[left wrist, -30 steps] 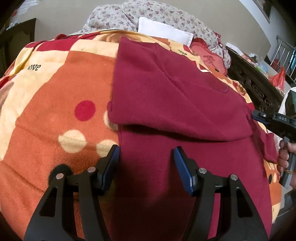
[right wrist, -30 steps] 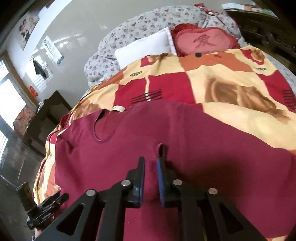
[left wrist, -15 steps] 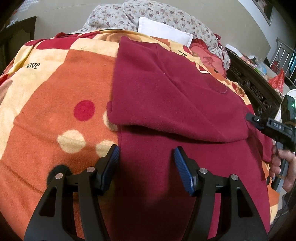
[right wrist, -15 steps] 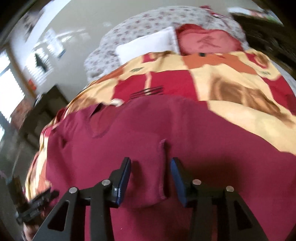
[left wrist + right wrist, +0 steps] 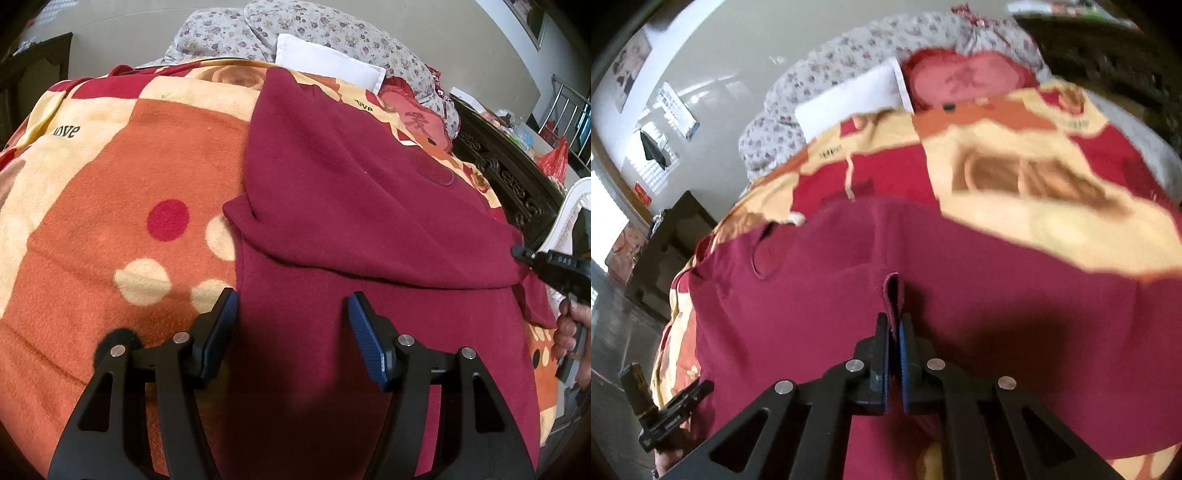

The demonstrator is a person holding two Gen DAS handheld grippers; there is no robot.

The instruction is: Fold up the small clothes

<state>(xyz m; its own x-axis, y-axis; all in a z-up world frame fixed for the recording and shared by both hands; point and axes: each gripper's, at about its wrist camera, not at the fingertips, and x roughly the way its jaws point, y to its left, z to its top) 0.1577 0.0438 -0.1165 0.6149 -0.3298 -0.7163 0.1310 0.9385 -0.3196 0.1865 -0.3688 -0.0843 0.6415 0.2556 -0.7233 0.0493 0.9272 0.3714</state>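
**Right claw pinches the maroon top while the left hangs spread over it**

A maroon fleece top (image 5: 332, 206) lies across a bed covered by a patterned blanket (image 5: 110, 177) of orange, cream and red blocks with dots. One part of the garment is folded over the rest, its fold edge running across the cloth just ahead of the left gripper (image 5: 291, 314).

The left gripper's blue-padded fingers (image 5: 364, 332) are spread wide with nothing between them, poised above the garment's near portion; whether they touch the cloth cannot be told. The right gripper (image 5: 894, 332) has its fingers pressed together on a raised edge of the maroon top, a small flap of fabric standing up between the pads. It also shows at the right edge of the left wrist view, at the garment's far side, with a short white marking on its body too small to read surely.

Writing: the blanket carries the black word "love" (image 5: 66, 131), and a similar print sits near the garment's far edge, partly cut off. A red cushion (image 5: 421, 122) by the white pillow (image 5: 328, 66) bears a darker Chinese character
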